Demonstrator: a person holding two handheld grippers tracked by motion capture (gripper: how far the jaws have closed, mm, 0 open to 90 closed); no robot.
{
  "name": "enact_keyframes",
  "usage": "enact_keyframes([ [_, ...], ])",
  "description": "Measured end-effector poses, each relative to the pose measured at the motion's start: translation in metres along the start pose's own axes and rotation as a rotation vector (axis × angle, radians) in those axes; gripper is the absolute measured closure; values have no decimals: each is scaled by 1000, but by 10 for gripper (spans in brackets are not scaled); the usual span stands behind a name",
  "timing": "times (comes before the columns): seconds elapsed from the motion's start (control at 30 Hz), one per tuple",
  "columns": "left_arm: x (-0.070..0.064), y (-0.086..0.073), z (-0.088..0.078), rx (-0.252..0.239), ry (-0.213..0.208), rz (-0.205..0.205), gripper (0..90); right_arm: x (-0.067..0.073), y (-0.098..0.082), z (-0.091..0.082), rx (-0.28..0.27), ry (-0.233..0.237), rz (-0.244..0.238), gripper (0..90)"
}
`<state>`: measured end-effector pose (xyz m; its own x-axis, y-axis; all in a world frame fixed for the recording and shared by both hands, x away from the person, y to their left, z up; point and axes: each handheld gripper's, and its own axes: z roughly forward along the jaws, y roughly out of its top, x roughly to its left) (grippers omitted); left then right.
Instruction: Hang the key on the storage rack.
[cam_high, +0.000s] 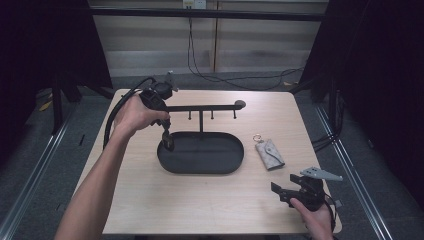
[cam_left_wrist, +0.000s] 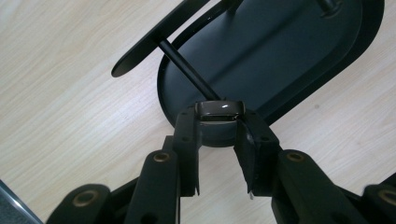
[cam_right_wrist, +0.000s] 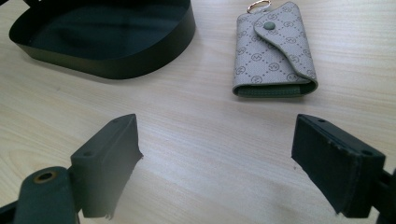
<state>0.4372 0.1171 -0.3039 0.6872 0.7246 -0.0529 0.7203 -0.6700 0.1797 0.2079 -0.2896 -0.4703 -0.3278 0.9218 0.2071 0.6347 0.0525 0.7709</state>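
A pale wooden bench (cam_high: 150, 200) stands in a dark-walled room, with grey floor around it and cables trailing past its far edge. At its centre sits one black oval tray (cam_high: 220, 162) with an upright post carrying a horizontal bar (cam_high: 210, 107); three small pegs hang under that bar. At 3 o'clock from the tray, just beside it but apart, lies one grey patterned key pouch (cam_high: 270, 153) with a gold ring at its far end and a snap-button flap. The left tongs (cam_high: 168, 142) point down over the tray's 9 o'clock end; in the left gripper view they are clamped on one small dark glossy object (cam_left_wrist: 219, 111), held just above the tray rim. The right tongs (cam_right_wrist: 217, 161) rest low at the bench's 5 o'clock corner, jaws spread wide with nothing between them, aimed toward the pouch.
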Motion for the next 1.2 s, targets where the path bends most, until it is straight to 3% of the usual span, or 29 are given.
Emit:
enact_keyframes([
  [0.5, 7, 6, 7, -17, -6, -40, 705, 0, 0, 0, -1, 6, 4, 151],
  [0.57, 7, 6, 9, -38, 1, -57, 705, 0, 0, -1, 0, 6, 2, 151],
  [0.73, 9, -2, 9, -64, -24, -60, 702, 0, 0, 0, 0, 9, 3, 151],
  [0.93, 15, -16, 14, -113, -53, -80, 480, 0, 1, 2, 3, 3, -1, 151],
  [1.07, 21, -34, 14, -188, -98, -56, 377, -1, 1, 2, 4, -1, 7, 151],
  [1.2, 22, -45, 14, -224, -98, -35, 321, -1, 1, 2, 4, -2, 10, 151],
])
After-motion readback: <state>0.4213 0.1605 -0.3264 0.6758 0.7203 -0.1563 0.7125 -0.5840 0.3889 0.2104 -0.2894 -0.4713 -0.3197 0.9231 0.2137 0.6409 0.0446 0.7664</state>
